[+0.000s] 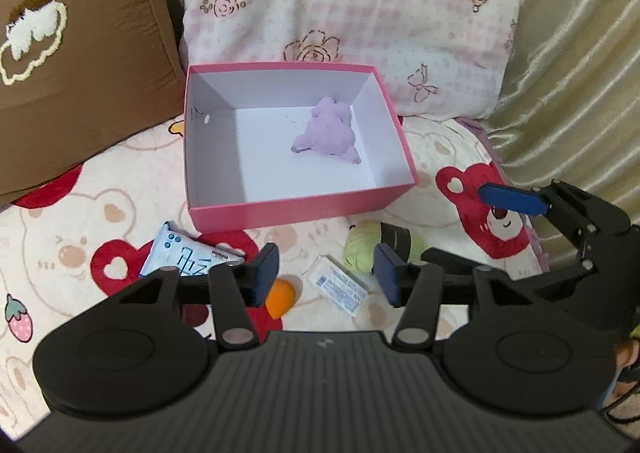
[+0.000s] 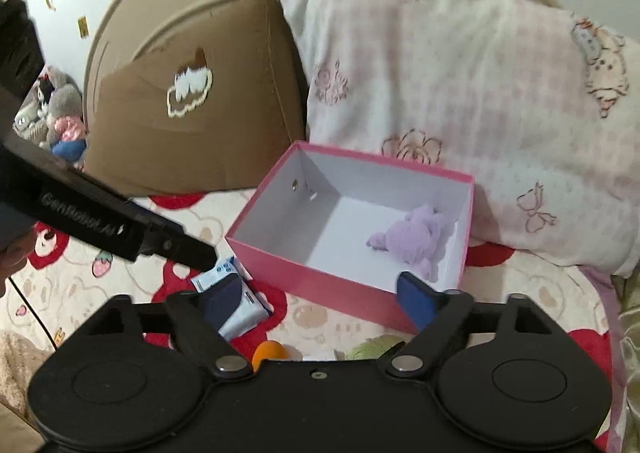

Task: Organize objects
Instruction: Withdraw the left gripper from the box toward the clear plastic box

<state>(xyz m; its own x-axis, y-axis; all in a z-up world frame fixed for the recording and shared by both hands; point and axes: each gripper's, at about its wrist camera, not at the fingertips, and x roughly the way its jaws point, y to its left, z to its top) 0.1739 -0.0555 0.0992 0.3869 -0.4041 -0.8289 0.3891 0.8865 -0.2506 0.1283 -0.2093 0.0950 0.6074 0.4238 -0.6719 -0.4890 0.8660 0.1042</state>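
Note:
A pink box (image 1: 296,209) with a white inside stands on the bed, holding a purple plush toy (image 1: 328,129) near its right wall. In front of it lie a blue-and-white tissue pack (image 1: 180,253), a small orange object (image 1: 282,295), a white labelled packet (image 1: 340,287) and a green fuzzy ball (image 1: 360,249). My left gripper (image 1: 325,277) hovers open above these, nothing between its blue pads. My right gripper (image 2: 320,303) is wide open and empty above the box's (image 2: 320,285) near wall, the plush (image 2: 416,237) just beyond. In the left wrist view it (image 1: 452,219) hangs at the right.
A brown cushion (image 1: 80,73) and a pink floral pillow (image 1: 340,5) lean behind the box. Gold fabric (image 1: 580,73) borders the bed's right side. The bedspread (image 1: 60,253) has red bear prints. The left gripper's black body (image 2: 100,221) crosses the right wrist view; stuffed toys (image 2: 56,113) lie far left.

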